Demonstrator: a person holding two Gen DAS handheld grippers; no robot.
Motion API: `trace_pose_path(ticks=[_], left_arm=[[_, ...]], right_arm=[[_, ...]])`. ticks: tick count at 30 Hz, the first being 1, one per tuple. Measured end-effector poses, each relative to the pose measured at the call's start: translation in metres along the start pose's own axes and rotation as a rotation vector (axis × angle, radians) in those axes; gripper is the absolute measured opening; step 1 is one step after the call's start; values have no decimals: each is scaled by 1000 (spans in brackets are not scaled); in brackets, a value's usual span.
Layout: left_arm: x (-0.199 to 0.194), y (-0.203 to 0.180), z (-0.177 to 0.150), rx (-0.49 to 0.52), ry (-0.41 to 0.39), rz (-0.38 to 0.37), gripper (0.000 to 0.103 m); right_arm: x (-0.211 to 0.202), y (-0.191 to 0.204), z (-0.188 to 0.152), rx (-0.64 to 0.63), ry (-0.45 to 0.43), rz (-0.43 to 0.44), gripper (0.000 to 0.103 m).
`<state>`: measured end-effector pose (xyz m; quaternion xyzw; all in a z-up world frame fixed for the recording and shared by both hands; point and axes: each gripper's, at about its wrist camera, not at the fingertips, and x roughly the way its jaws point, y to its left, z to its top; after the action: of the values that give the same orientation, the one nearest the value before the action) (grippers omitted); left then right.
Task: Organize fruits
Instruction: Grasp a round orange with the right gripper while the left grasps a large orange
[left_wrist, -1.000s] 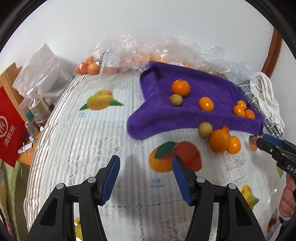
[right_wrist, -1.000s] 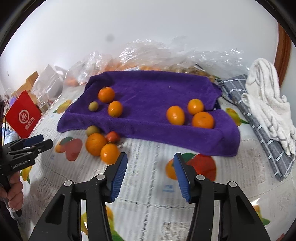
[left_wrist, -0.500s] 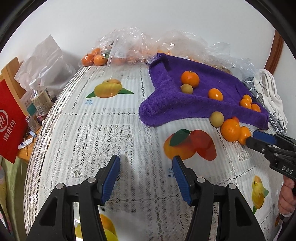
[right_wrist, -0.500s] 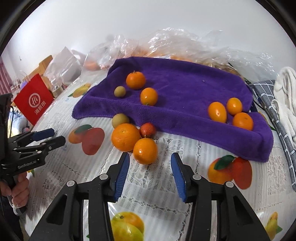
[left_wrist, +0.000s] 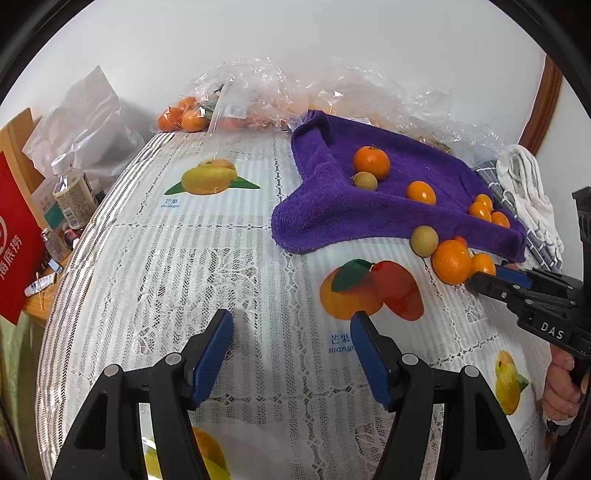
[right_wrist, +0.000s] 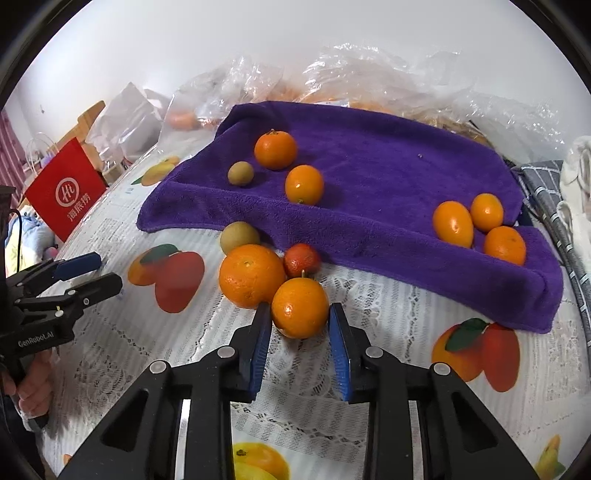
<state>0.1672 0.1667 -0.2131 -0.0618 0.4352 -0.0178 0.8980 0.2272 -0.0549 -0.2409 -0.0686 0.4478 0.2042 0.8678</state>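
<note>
A small orange (right_wrist: 299, 302) lies on the fruit-print tablecloth (right_wrist: 369, 306) between the blue pads of my right gripper (right_wrist: 298, 317). Its jaws are closing and both pads touch the orange's sides. A larger orange (right_wrist: 252, 275), a small red fruit (right_wrist: 301, 259) and a tan-green round fruit (right_wrist: 239, 237) sit right behind it. The purple towel (right_wrist: 388, 177) carries several more oranges and one small green fruit (right_wrist: 240, 172). My left gripper (left_wrist: 291, 319) hovers over bare tablecloth to the left, jaws opening, nothing between them.
Clear plastic bags (left_wrist: 258, 92) with oranges line the back wall. A red paper bag (right_wrist: 64, 194) and a bottle (left_wrist: 70, 195) stand off the table's left edge. White and grey checked cloths (left_wrist: 524, 184) lie to the right of the towel.
My right gripper moved in low to the fruit cluster and its jaws narrowed around the small orange. The left jaws spread a little wider.
</note>
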Motion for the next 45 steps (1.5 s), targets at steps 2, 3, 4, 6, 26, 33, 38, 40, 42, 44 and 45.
trace_pose_path(ticks=[2,3,4,6,26,33,38,40,42,44,45], left_arm=[[0,0,0,1,-1,2,64],[0,0,0,3,-1,5,64],[0,0,0,4,0,6,64],[0,-1,0,7,0,10,64],[1,-2,0,11,1,8,67],[0,0,-1,5,2,-12,76],[3,-7,0,41,29,33,82],[2,-10,1,38,43,46,81],[0,-17,4,23,48,9,78],[-3,-30,10,27,33,-28,78],[-3,-38,13,34,25,-39,78]], right_arm=[[-7,-5,-2,9,-9,-8,31],[-11,-9,-4,14,-15,-17,31],[-15,-13,-6,19,-19,-24,31],[-21,-20,-10,26,-20,-39,31],[-5,-38,-16,80,1,-59,31],[-25,-48,-20,96,-27,-66,31],[-44,-58,-24,81,-52,-91,31],[-53,-66,-25,86,-65,-96,31],[-58,-74,-27,93,-72,-96,31],[-61,-81,-28,99,-78,-97,31],[-63,-84,-28,99,-80,-99,31]])
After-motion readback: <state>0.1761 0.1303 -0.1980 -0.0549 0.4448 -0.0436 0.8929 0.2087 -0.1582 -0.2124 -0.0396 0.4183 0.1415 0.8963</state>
